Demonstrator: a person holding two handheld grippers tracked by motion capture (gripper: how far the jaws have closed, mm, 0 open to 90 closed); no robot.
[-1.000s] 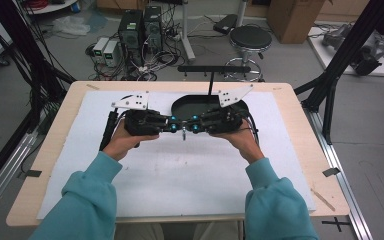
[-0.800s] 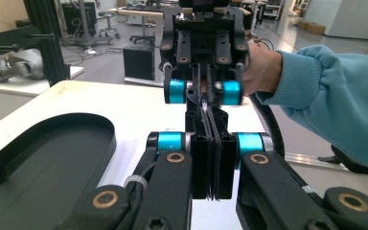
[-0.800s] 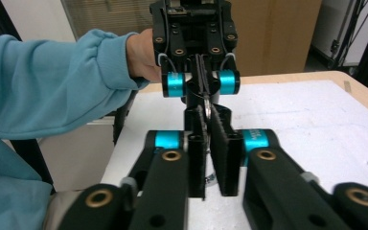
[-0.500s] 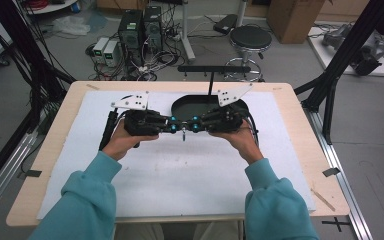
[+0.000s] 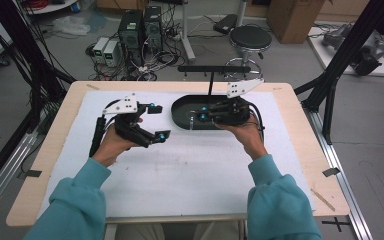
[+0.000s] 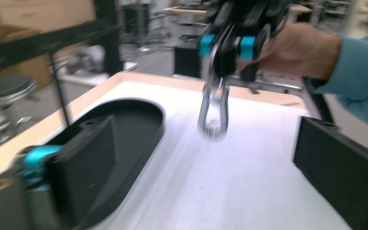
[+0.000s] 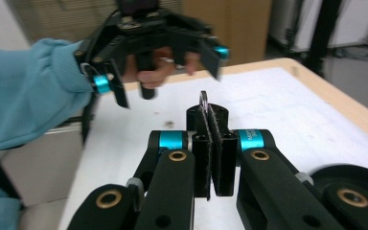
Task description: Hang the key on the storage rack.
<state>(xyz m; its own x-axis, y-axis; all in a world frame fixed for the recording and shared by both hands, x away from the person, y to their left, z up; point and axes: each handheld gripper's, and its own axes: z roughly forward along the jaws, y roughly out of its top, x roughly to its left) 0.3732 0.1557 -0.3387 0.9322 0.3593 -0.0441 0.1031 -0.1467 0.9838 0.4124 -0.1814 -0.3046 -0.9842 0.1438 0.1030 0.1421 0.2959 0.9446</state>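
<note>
A small silver metal link (image 6: 214,109) hangs from my right gripper (image 5: 198,118), whose jaws are shut on it just over the near edge of the black oval tray (image 5: 180,107). In the right gripper view the shut pads (image 7: 220,143) clamp the link, its thin edge (image 7: 203,99) rising above them. My left gripper (image 5: 157,121) stands to the left of the tray over the white mat. Its jaws have just been opening and stand wide apart with nothing between them. In the left gripper view its own two jaws frame the mat (image 6: 249,191).
The white mat (image 5: 195,170) covers most of the wooden table (image 5: 300,145). A black post with a crossbar (image 5: 211,70) rises behind the tray. Beyond the far edge are a stool (image 5: 250,37) and computer boxes on the floor.
The two grippers met tip to tip at the tray's near edge. Now the left gripper has opened and drawn back to the left. The link stays in the right gripper.
</note>
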